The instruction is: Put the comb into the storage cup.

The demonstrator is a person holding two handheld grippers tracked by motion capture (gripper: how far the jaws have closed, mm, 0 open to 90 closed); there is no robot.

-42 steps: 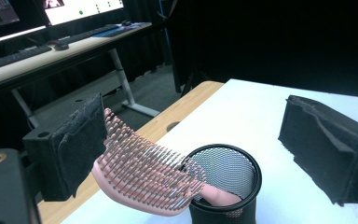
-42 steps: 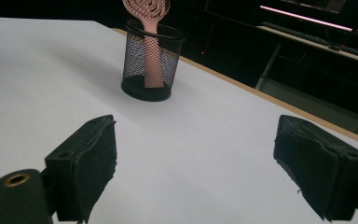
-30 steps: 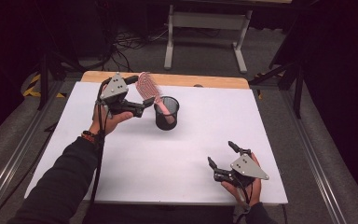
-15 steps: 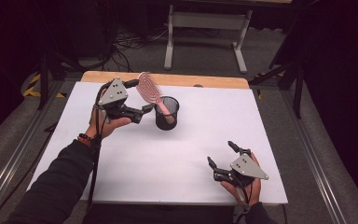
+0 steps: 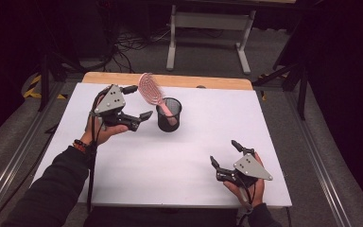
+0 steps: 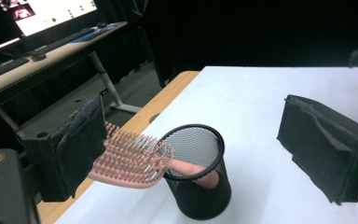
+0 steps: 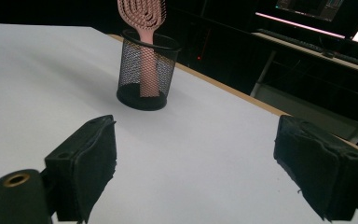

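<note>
Black wire-mesh cup; matt white tabletop

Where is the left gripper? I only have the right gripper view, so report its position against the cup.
Observer: The left gripper hovers open, just left of the mesh cup.
Operator: Tell me which way the hairbrush bristles face.
Observer: The hairbrush shows its bristles to the left gripper's camera; its head leans out over the cup rim, close beside one finger.
Operator: Say whether that finger touches it.
Observer: I cannot tell; the fingers stand wide apart.

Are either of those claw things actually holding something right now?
No. Both the left gripper and right gripper are open and empty; the pink hairbrush stands handle-down in the mesh cup.
</note>
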